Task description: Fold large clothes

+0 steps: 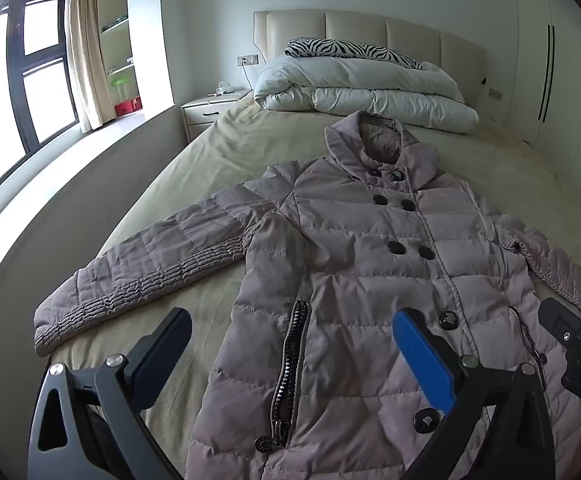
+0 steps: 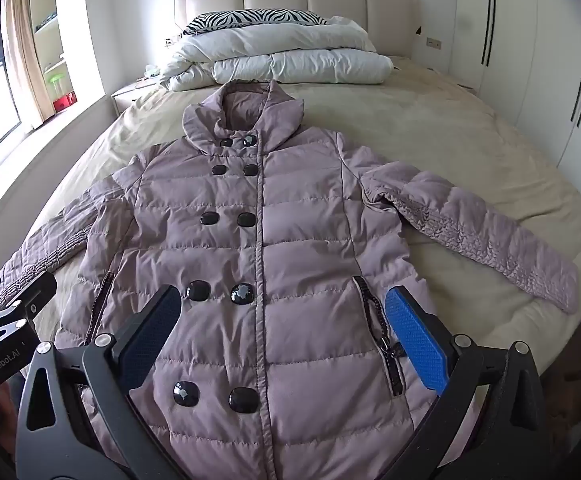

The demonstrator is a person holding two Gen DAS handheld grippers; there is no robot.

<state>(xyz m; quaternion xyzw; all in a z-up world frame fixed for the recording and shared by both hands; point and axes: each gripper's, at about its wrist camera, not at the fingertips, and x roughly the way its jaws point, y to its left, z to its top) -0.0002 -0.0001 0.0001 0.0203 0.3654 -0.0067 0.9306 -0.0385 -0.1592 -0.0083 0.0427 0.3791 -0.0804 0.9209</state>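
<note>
On the bed (image 2: pixel 470 152), the coat (image 2: pixel 258 232) lies flat, front up and buttoned, collar toward 12 o'clock near the duvet (image 2: pixel 290 60). Both sleeves are spread outward: one toward 9 o'clock (image 1: pixel 138 264), one toward 3 o'clock (image 2: pixel 490 236). No fold has been made, so the task appears to be at its starting step.

Left gripper (image 1: pixel 290 344): jaws fully apart, holding nothing, poised above the hem near the zip pocket (image 1: pixel 290 372). Right gripper (image 2: pixel 282 332): jaws fully apart, holding nothing, poised above the lower buttons.

Next move, as judged: carry each gripper out to its own sleeve, close on the cuff, and lay the sleeve across the body.
</note>
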